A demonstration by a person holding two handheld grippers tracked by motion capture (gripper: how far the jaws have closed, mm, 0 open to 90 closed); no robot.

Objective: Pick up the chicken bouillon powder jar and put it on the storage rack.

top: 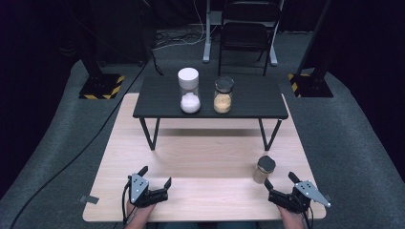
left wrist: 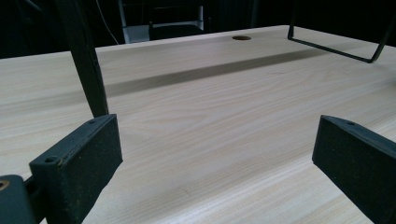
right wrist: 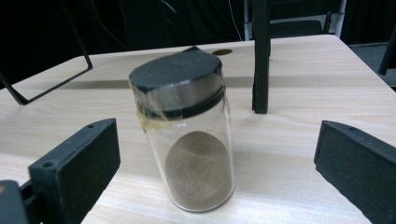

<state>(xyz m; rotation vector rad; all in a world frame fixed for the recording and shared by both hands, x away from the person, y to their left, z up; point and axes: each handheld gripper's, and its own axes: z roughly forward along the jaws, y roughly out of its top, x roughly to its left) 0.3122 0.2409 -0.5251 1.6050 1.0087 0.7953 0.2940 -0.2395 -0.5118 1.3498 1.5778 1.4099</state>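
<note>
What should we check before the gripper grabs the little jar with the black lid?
1. Right gripper open wide enough: ok, both jaws stand apart.
2. Little jar between the jaws: ok, apart from both.
3. Jar upright: ok, standing on the light wooden table.
4. Black lid shut tight: cannot tell.
5. Left gripper out of the way: ok, open over bare wood.
6. Room on the black shelf beside the white-lidded jar and the tan-filled jar: ok.
</note>
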